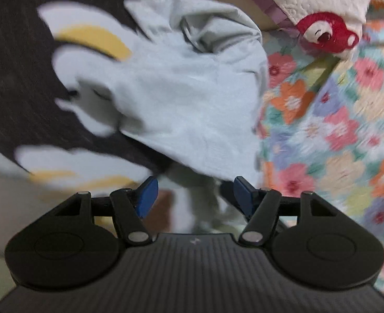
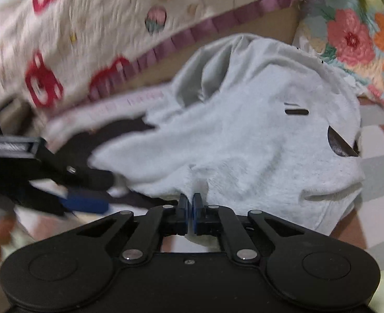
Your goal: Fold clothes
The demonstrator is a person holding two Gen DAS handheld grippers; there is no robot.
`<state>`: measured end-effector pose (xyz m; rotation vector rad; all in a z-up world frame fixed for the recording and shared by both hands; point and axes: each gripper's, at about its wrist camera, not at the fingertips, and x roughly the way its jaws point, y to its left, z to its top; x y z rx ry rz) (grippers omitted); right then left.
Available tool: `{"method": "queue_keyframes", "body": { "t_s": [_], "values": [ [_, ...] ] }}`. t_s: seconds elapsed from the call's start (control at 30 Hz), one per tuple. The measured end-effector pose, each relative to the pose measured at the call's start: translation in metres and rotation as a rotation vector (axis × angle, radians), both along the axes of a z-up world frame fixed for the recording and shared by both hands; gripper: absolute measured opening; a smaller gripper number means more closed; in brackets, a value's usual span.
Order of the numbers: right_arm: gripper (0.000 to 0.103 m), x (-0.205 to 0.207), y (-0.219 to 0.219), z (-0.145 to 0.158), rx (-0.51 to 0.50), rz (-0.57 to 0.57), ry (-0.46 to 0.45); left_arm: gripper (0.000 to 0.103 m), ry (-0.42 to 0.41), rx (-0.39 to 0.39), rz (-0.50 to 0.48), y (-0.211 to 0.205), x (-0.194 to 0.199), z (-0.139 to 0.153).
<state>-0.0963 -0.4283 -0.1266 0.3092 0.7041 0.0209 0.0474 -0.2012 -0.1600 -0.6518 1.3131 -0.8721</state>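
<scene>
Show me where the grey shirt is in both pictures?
Left wrist view: the grey shirt fills the middle, above the open left gripper.
Right wrist view: the shirt fills the middle and right, its edge pinched in the shut right gripper.
Shared landmark: the flower blanket, right of the shirt in both.

Pale garment (image 2: pixel 244 140): soft matt fleecy cloth; floral blanket (image 1: pixel 335 130): quilted fabric w/ stitched texture.
</scene>
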Motion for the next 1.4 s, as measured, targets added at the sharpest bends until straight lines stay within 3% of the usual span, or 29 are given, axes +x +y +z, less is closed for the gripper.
{"method": "queue_keyframes", "body": {
  "t_s": [0.03,0.13,0.27,0.43,0.47,0.5,0.53,0.57,0.63,0.73,0.83,0.93,0.97,1.17,1.23,1.33,1.4],
  "values": [
    [0.005,-0.002,-0.003,0.004,0.033,-0.006,-0.024,0.064,0.031,-0.023,0.007,-0.003,-0.001,-0.001],
    [0.005,-0.004,-0.009,0.009,0.096,-0.014,-0.074,0.064,0.006,-0.006,0.043,-0.017,-0.003,0.005],
    [0.005,-0.01,-0.018,0.007,0.146,-0.04,-0.077,0.07,0.046,-0.016,0.105,-0.034,0.006,0.0],
    [0.005,-0.019,-0.021,0.011,0.184,-0.027,-0.103,0.072,0.033,-0.025,0.062,-0.059,0.003,0.005],
    [0.005,-0.021,-0.022,0.012,0.186,-0.02,-0.112,0.068,0.03,-0.027,0.054,-0.064,0.003,0.006],
    [0.005,-0.023,-0.023,0.013,0.188,-0.013,-0.121,0.057,0.027,-0.029,0.045,-0.069,0.002,0.007],
    [0.005,-0.025,-0.024,0.015,0.191,-0.006,-0.131,0.043,0.025,-0.03,0.037,-0.074,0.002,0.008],
    [0.005,-0.027,-0.026,0.016,0.198,0.001,-0.14,0.017,0.022,-0.032,0.029,-0.078,0.001,0.009],
    [0.005,-0.032,-0.031,0.016,0.219,0.011,-0.16,0.011,0.015,-0.036,0.012,-0.088,0.0,0.011],
    [0.005,-0.039,-0.038,0.018,0.251,0.027,-0.19,0.008,-0.255,0.03,-0.034,-0.094,-0.014,0.053],
    [0.006,-0.048,-0.047,0.021,0.255,0.006,-0.201,0.007,-0.457,0.053,-0.008,-0.092,-0.023,0.095],
    [0.025,-0.047,-0.046,0.02,0.196,-0.02,-0.164,0.007,-0.541,0.028,0.051,-0.077,-0.013,0.127],
    [0.036,-0.044,-0.043,0.018,0.179,-0.014,-0.153,0.006,-0.553,0.012,0.065,-0.071,-0.009,0.136],
    [0.042,-0.024,-0.023,0.009,0.074,0.021,-0.092,0.006,-0.71,0.045,0.107,-0.039,0.001,0.196],
    [0.05,-0.017,-0.017,0.005,0.039,0.033,-0.071,0.006,-0.773,0.079,0.139,-0.024,-0.004,0.21],
    [0.068,-0.007,-0.007,0.001,-0.013,0.051,-0.041,0.006,-0.924,0.254,0.164,-0.016,-0.019,0.22],
    [0.071,0.0,-0.001,-0.003,-0.048,0.063,-0.02,0.006,-0.966,0.288,0.169,-0.007,-0.025,0.219]
  ]
}}
